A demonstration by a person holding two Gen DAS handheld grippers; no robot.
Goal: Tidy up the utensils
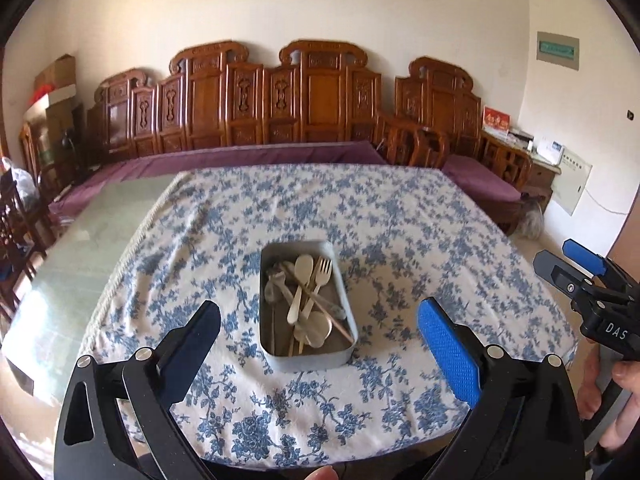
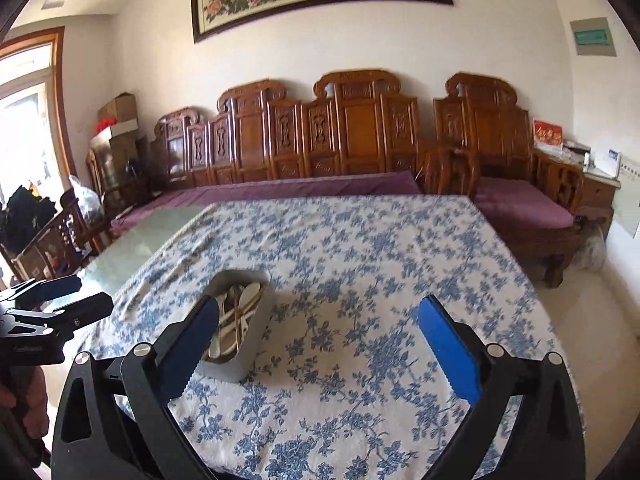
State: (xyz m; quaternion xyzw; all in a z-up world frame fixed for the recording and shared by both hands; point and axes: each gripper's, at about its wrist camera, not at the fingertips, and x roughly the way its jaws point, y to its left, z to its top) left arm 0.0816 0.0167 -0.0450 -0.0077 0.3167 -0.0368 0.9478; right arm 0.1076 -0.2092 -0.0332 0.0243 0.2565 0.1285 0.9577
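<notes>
A grey metal tray [image 1: 272, 354] sits on the blue floral tablecloth [image 1: 360, 208]. It holds a heap of utensils: a cream spoon [image 1: 300, 280], a cream fork [image 1: 320, 276], chopsticks [image 1: 324, 308] and metal pieces. My left gripper [image 1: 320, 344] is open and empty, held above the table's near edge with the tray between its fingers in view. My right gripper [image 2: 320, 344] is open and empty to the right of the tray [image 2: 256, 320]. The right gripper also shows at the right edge of the left wrist view [image 1: 576, 272]. The left gripper shows at the left edge of the right wrist view [image 2: 60, 300].
The cloth [image 2: 380, 260] leaves a bare glass strip of table [image 1: 80, 248] on the left. A carved wooden bench with purple cushions [image 1: 260, 156] runs behind the table. A wooden chair [image 2: 60, 236] and boxes stand at the left.
</notes>
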